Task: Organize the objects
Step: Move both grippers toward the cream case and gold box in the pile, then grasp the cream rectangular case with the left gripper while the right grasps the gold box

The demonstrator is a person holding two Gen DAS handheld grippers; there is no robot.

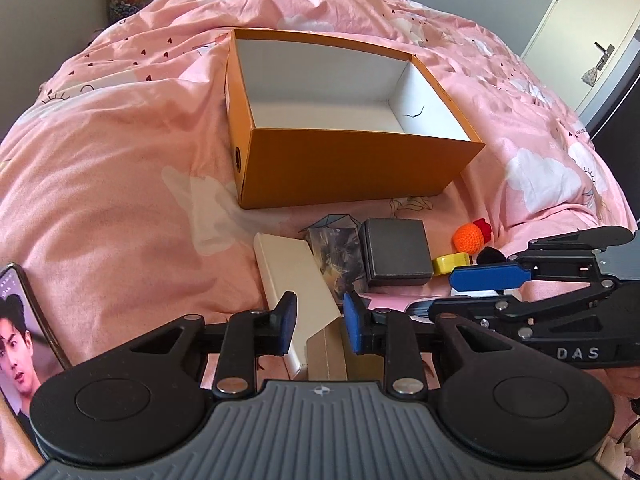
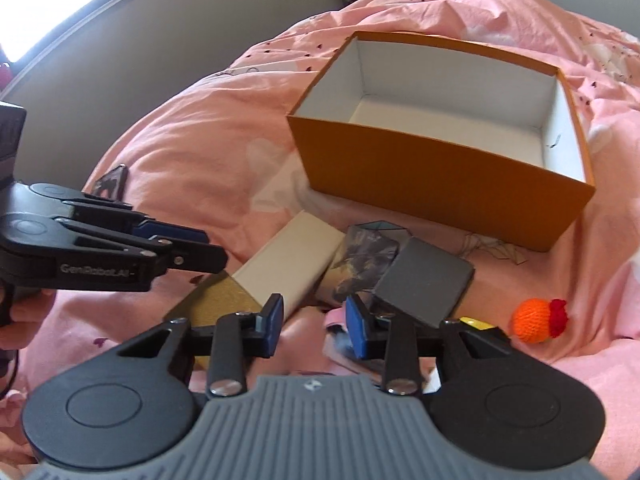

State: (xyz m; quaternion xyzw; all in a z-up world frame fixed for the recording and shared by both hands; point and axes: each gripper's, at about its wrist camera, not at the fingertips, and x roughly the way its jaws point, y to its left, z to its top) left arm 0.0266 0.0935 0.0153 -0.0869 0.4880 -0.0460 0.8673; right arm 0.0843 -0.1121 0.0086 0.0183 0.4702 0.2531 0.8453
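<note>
Pinching gold end of long white box point(image 1: 288, 272) with left hand-held gripper point(image 1: 320, 328), pads against both side faces. Probably gripped at the end because the narrow width fits the jaws. Right hand-held gripper point(image 2: 316, 326) part-closed over something pale and blurred beside tilted dark grey box point(image 2: 420, 280); cannot tell whether gripped. Remaining clutter, crochet ball point(image 2: 530, 322) and yellow item point(image 1: 452, 264), loose on bed point(image 1: 120, 180), just in front of orange box point(image 1: 360, 168). Open-topped, nothing inside, near wall facing the pile: likely the drop target. Needs a lift over that wall.
</note>
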